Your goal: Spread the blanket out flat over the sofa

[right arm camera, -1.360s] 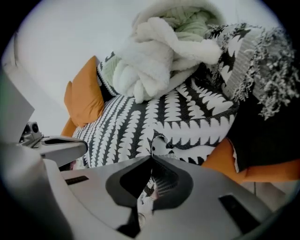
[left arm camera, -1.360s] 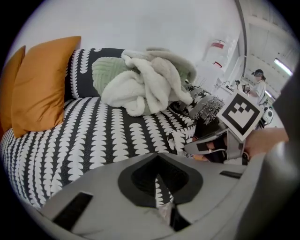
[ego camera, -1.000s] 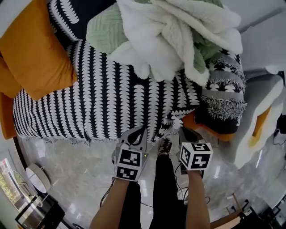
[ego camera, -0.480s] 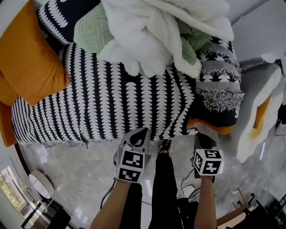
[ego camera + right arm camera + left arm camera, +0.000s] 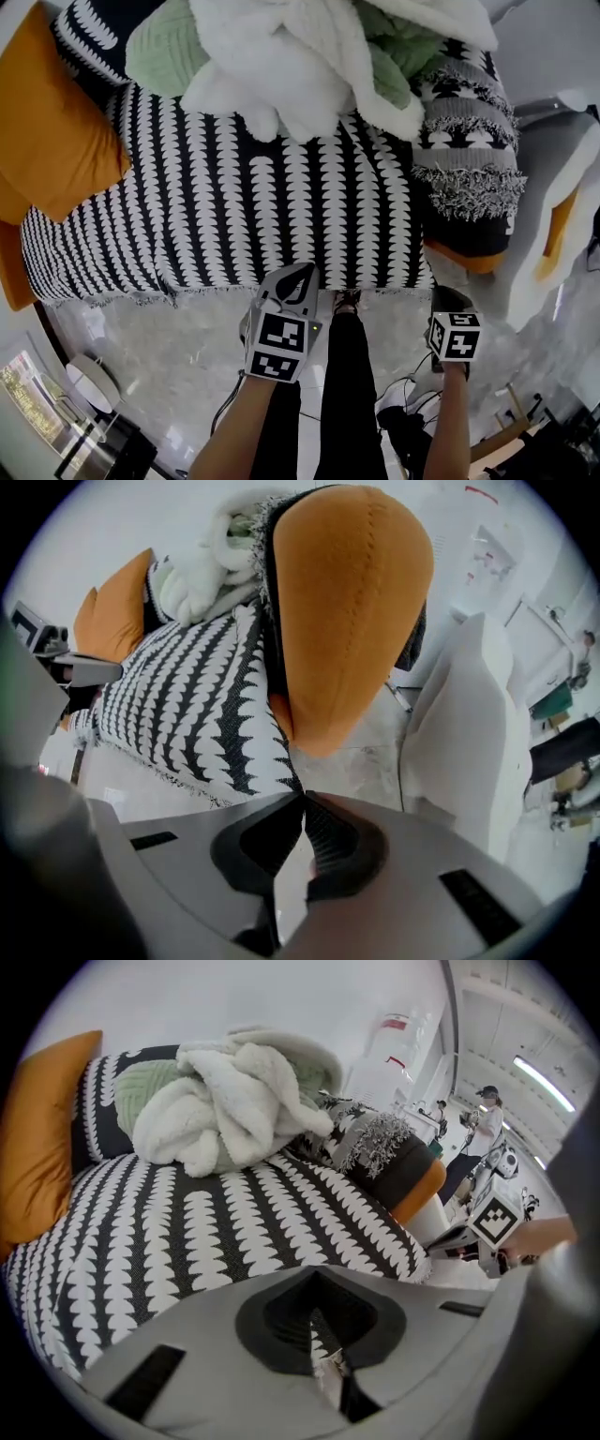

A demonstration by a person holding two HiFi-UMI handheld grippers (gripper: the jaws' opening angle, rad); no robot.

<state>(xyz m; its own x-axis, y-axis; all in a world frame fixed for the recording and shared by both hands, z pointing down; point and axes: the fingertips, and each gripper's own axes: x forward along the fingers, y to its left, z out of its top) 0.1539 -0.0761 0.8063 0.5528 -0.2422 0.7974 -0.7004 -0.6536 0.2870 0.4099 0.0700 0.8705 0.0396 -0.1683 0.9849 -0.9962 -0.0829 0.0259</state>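
Note:
A black-and-white patterned blanket (image 5: 262, 206) lies over the sofa seat, and its fringed front edge hangs toward the floor. My left gripper (image 5: 298, 279) is at the middle of that front edge. In the left gripper view it (image 5: 317, 1283) is shut on a bit of the blanket's fringe, with the blanket (image 5: 234, 1222) stretching away behind. My right gripper (image 5: 442, 294) is at the blanket's front right corner. In the right gripper view the jaws (image 5: 302, 799) are shut, and the corner of the blanket (image 5: 197, 705) runs into their tips.
A white fluffy throw (image 5: 300, 56) and a green cushion (image 5: 164, 61) are piled at the sofa's back. An orange cushion (image 5: 56, 141) leans at the left. A fringed grey-black cushion (image 5: 464, 159) and an orange one (image 5: 347, 602) are at the right, next to a white chair (image 5: 459, 724). Below is the marble floor (image 5: 169, 356).
My right gripper has moved to the right along the sofa's front. The bunched right corner of the blanket is now drawn out flat. The left gripper has shifted only a little.

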